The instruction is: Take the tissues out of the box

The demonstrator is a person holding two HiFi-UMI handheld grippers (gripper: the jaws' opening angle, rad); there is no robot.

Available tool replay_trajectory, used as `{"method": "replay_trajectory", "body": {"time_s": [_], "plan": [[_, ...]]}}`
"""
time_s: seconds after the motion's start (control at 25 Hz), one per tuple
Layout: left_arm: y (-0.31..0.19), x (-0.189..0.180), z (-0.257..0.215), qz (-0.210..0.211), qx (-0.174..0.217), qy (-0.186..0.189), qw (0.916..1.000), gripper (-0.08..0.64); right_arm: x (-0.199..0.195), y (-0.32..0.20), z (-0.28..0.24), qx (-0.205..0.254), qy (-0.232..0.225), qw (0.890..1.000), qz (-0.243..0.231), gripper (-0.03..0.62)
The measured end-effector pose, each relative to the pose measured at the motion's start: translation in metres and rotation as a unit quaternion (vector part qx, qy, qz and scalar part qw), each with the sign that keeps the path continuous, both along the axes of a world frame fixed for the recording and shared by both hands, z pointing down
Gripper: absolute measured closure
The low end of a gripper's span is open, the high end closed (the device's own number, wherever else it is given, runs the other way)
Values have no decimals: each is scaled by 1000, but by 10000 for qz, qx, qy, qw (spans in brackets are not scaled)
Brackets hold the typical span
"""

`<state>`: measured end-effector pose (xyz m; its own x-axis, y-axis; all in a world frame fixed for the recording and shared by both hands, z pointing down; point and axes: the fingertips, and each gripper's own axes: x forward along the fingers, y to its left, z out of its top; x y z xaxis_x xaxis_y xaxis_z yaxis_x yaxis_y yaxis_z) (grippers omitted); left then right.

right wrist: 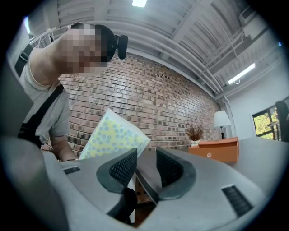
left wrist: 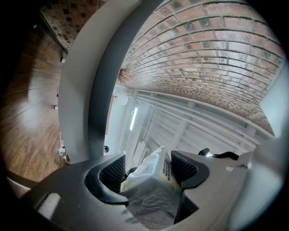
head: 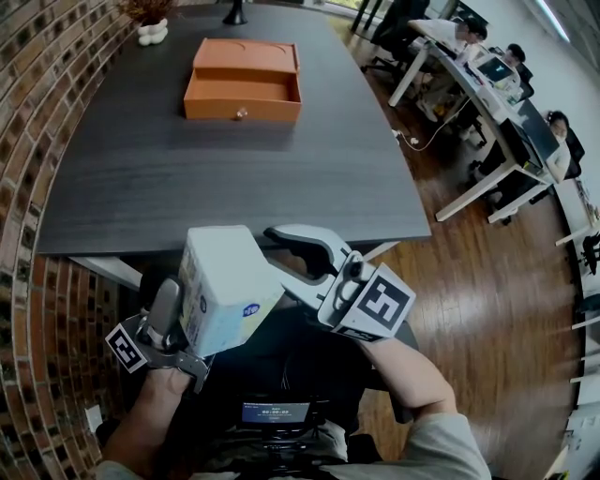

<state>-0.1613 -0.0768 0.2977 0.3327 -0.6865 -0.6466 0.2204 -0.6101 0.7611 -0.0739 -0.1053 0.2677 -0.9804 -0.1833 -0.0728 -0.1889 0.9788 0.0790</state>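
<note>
A soft pack of tissues (head: pixel 228 286), white with yellow and blue dots, is held up in front of the person's body, short of the table's near edge. My left gripper (head: pixel 192 321) is shut on it from the lower left. In the left gripper view the pack (left wrist: pixel 152 182) sits pinched between both pads. My right gripper (head: pixel 278 255) is at the pack's right side, its jaws a narrow gap apart with nothing between them. In the right gripper view the pack (right wrist: pixel 115 135) shows just beyond my right gripper (right wrist: pixel 146 166). The orange box (head: pixel 242 80) stands far back on the table with its drawer pulled out.
The dark table (head: pixel 187 178) stretches ahead. A small potted plant (head: pixel 150 28) stands at its far left corner. A brick wall (head: pixel 37 112) runs along the left. On the right there is wooden floor (head: pixel 487 300), and people sit at white desks (head: pixel 497 84).
</note>
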Motion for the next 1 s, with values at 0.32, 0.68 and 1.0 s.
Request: {"method": "replay_trajectory", "body": {"time_s": [0.32, 0.68, 1.0], "plan": [[1, 1, 0, 13, -6, -2, 10000, 236, 0, 1, 1, 26, 34, 10000, -7, 459], [0, 2, 0, 11, -6, 19, 10000, 236, 0, 0, 2, 14, 65, 10000, -16, 459], [1, 2, 0, 16, -9, 0, 10000, 236, 0, 1, 2, 5, 64, 10000, -12, 459]]}}
